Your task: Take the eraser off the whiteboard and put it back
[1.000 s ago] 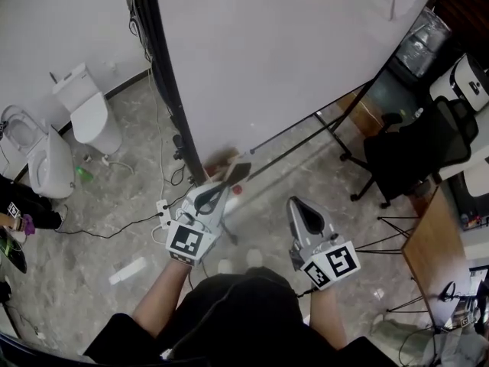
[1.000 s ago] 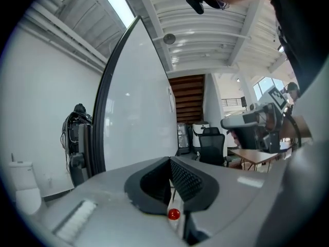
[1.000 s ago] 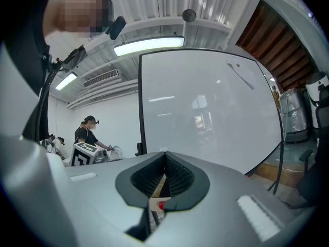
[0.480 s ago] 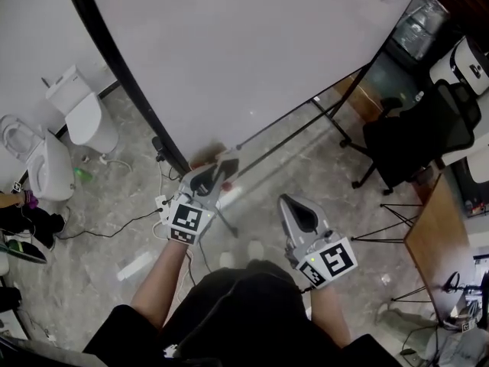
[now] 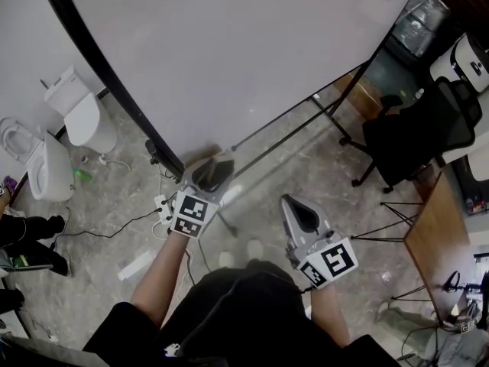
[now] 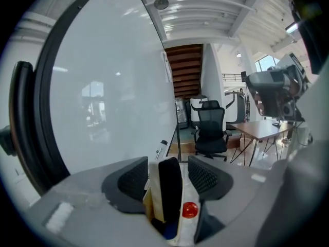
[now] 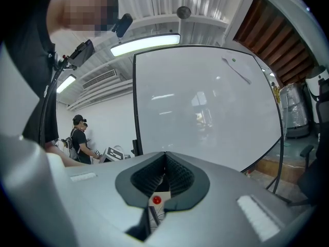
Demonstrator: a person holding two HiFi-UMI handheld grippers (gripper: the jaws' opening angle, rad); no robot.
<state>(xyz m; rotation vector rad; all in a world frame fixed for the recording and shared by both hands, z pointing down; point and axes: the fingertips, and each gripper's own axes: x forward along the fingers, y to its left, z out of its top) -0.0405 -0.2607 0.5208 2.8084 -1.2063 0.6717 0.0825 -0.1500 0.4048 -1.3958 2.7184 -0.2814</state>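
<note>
A: Left gripper [image 5: 215, 167] fingers have just been opening. The whiteboard eraser [image 6: 168, 189] stands loose between them, at 12 o'clock, by the whiteboard [image 5: 229, 52] lower edge. Put-back looks nearly done.
B: Is it seated on the board?
A: Can't tell, the gripper hides the contact. Right gripper [image 7: 164, 161], 5 o'clock: fingers together, empty.

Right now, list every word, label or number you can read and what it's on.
No readable text anywhere.
Whiteboard: blank.
Left cube, right cube: square coded patterns, no letters.
White machine: dark mark, too small to read.
</note>
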